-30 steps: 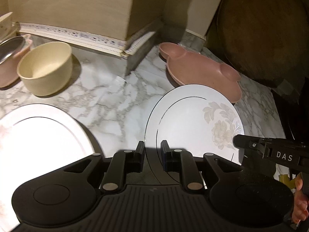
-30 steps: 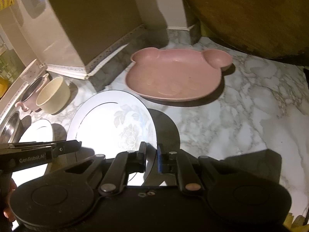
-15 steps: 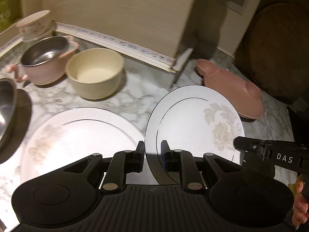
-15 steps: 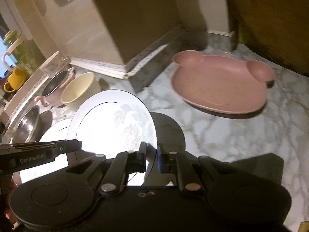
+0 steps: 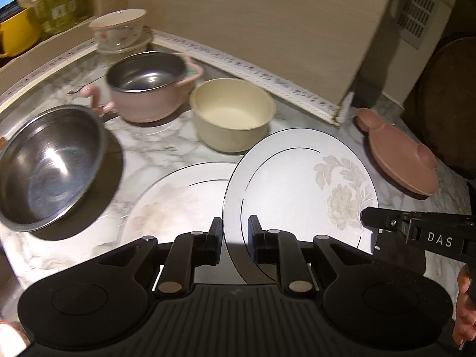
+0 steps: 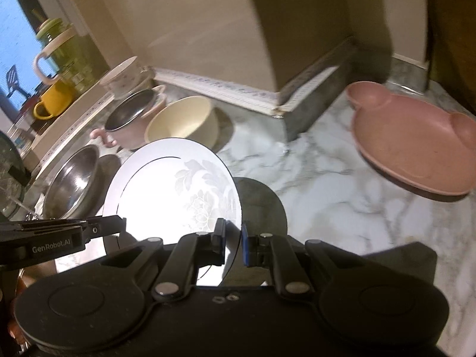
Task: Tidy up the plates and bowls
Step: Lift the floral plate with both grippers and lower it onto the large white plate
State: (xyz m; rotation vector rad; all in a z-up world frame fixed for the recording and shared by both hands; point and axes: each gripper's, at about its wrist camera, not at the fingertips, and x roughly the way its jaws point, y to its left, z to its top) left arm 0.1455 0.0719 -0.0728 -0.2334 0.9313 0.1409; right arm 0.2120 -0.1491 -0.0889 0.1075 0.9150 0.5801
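Plates first: the flowered plate [image 5: 300, 190] hangs tilted above the marble counter [image 6: 327, 184], pinched at opposite rim edges by the left gripper [image 5: 235, 235] and the right gripper [image 6: 233, 244], each closed onto it. It overlaps a second white plate [image 5: 178, 199] lying flat below, so stacking looks under way but not finished. The pink bear plate [image 6: 416, 151] sits well apart. Of the smaller pieces, 4 bowls remain unstacked: the steel bowl [image 5: 47, 166], pink-handled pot [image 5: 145, 86], cream bowl [image 5: 232, 113], and floral bowl [image 5: 119, 29].
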